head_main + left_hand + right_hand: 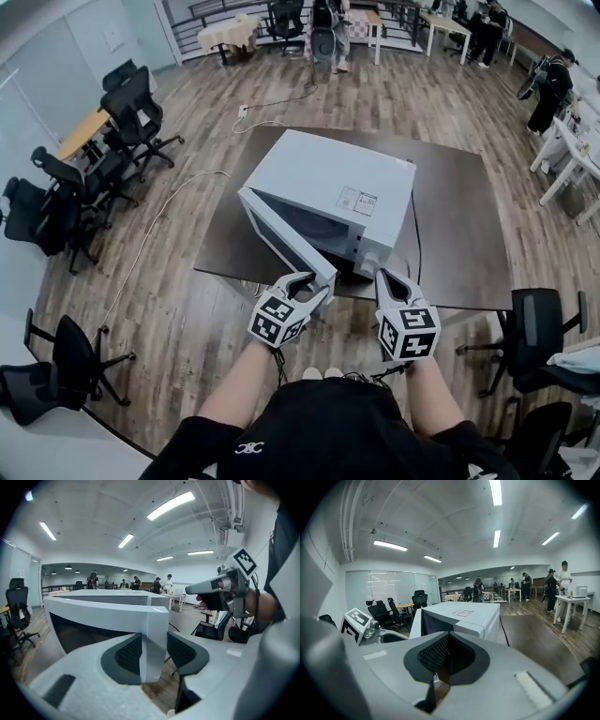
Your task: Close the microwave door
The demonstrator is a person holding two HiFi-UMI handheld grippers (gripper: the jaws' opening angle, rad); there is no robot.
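Squarely on the dark table (459, 216) sits the white microwave (328, 178), its front turned toward the near edge. Its door (281, 234) stands swung out toward the near left, well away from the oven's front.

The left hand-held gripper (298, 284) is at the door's free near edge. In the left gripper view its jaws are apart, with that pale edge of the door (108, 616) standing upright between them. The left pad (126, 653) lies against the door's face, and a narrow gap shows between the edge and the right pad (185, 651), so the left hand-held gripper (154, 651) is open around the door rather than clamped on it.

The right hand-held gripper (389, 279) hovers just beside the microwave's near right front corner. In the right gripper view its jaws meet at the tips with nothing between them, and the right hand-held gripper (449, 639) points at the microwave (464, 616).

Office chairs (131, 112) stand on the wooden floor (187, 309) to the far left.
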